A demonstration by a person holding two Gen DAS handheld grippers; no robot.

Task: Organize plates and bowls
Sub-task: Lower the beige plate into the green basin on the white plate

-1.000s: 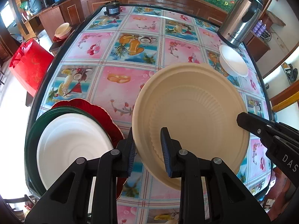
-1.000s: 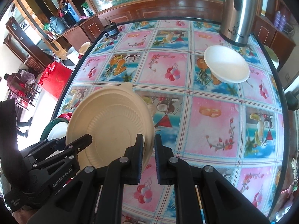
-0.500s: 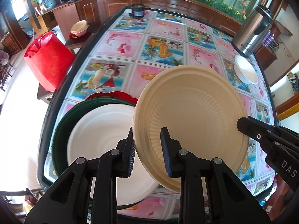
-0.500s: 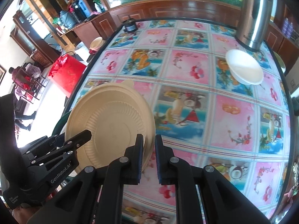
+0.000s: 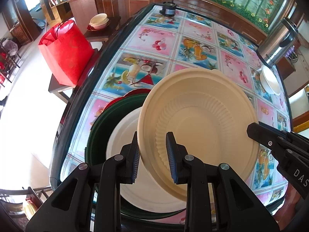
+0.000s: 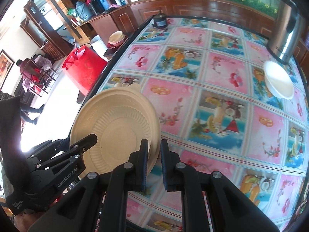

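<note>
both grippers, the left gripper (image 5: 152, 154) and right gripper (image 6: 154, 161), stayed clamped narrow on the rim of the beige plate (image 5: 199, 127) and had carried it sideways until it hung over the stack's white plate (image 5: 123, 135), so lowering looked next.

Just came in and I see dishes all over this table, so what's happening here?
A person holds a gripper in each hand, and both the left gripper and the right gripper are clamped on opposite rims of one cream plate. It hangs tilted above a stack at the table's near edge: a white plate on a green plate on a red one. A white bowl sits apart by the steel flask.
</note>
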